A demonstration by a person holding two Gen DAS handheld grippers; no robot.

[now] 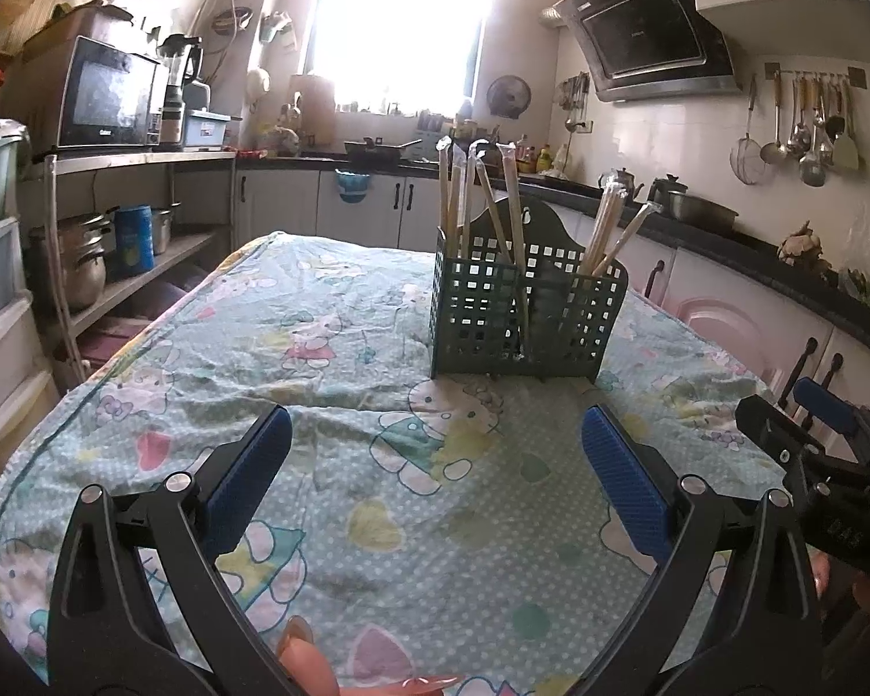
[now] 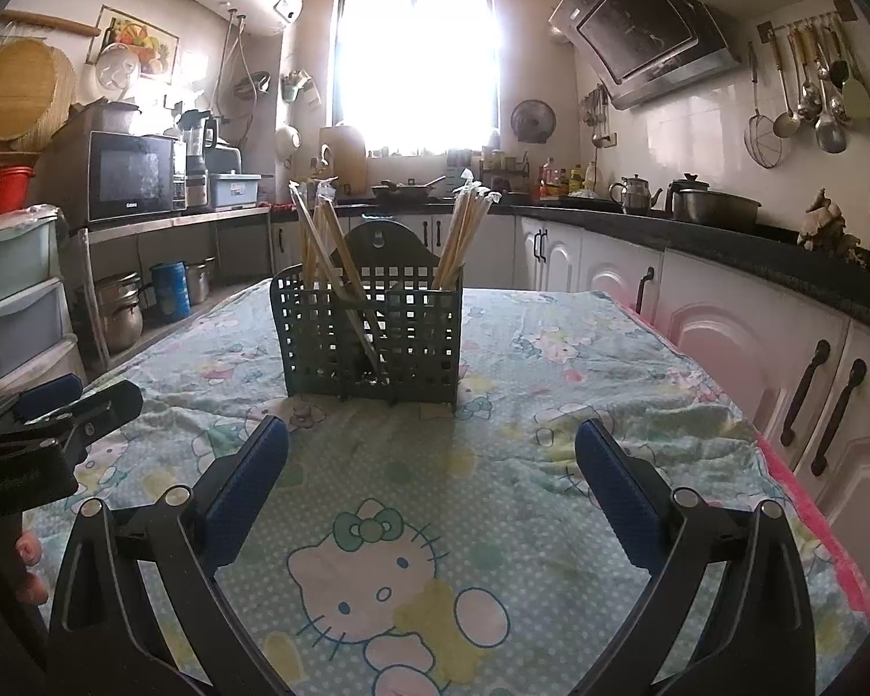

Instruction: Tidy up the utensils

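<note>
Wrapped wooden chopsticks (image 2: 319, 243) stand in a perforated plastic caddy (image 2: 371, 336), frame centre; left gripper (image 1: 435, 458) and right gripper (image 2: 432, 458) hover with jaws spread wide, empty, over the rumpled cartoon tablecloth (image 2: 551, 394).

A black microwave (image 2: 133, 177) stands far off to the left of the right gripper (image 2: 432, 452), with a small pale brand word along its lower door edge, which looks like "Galanz". All other lettering is too blurred to read.
</note>
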